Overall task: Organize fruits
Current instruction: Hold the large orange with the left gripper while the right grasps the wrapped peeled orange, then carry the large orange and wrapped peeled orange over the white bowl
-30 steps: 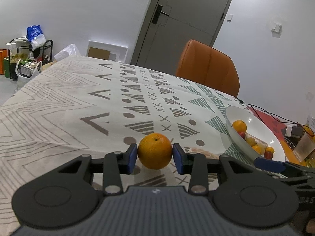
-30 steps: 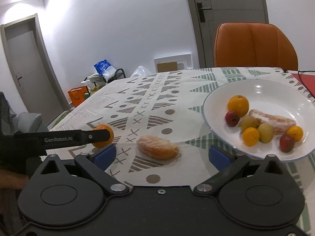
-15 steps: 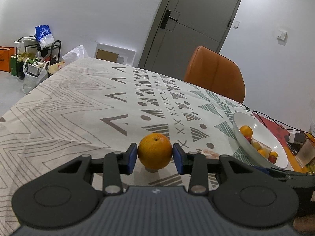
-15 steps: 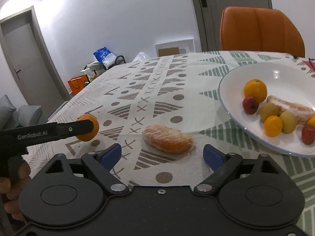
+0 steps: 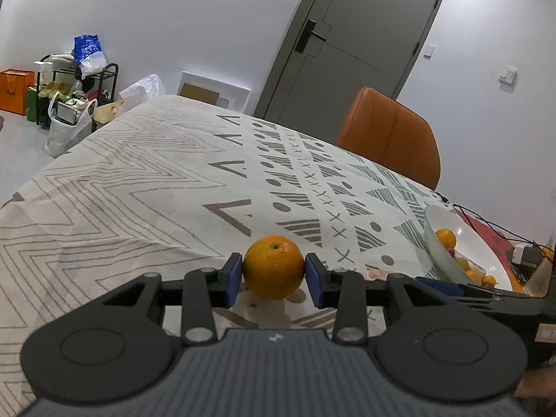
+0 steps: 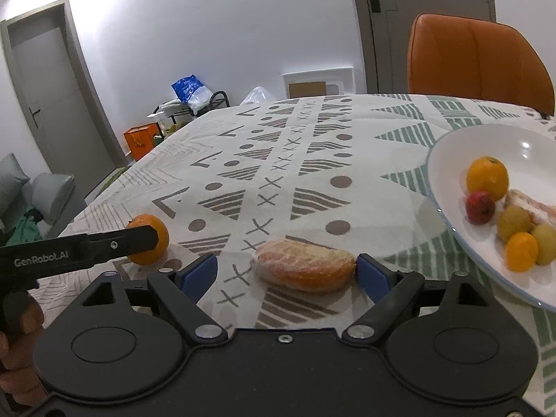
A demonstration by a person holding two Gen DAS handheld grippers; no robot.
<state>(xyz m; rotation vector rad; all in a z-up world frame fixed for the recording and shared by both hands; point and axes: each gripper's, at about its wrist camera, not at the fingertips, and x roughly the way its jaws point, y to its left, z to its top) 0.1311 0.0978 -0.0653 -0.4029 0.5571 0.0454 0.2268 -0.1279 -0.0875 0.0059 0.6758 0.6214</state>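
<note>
Left claw pinches a whole orange across its middle, blue pads flat against either side; fruit appears held just off the desk, a shadow under it, though contact with the cloth cannot be ruled out. Grip across the widest part looks chosen so the round, pebbled skin cannot roll out. From the right wrist view the same orange sits at the left, half hidden by the black finger of the left claw. Right claw is spread wide, not yet gripping, around a peeled citrus piece lying on the desk: an oblong, pale-orange lump with white pith and a glossy look, possibly wrapped in film, cannot tell. Right pad sits at or against its right end; left pad well apart from its left end. Straddling along the long axis probably suits a soft piece that would squash if pinched across. Desk wears a cream cloth printed with grey and green chevrons, dots and crosses, slightly rumpled. White shallow bowl with a thin blue rim stands to the right, smooth and glazed, holding another orange, a small red fruit, two yellow-green round ones, a small orange one and a second peeled piece. Judgement: both held and straddled fruits are bound for that bowl. Orange leather-look chair at the far side.
</note>
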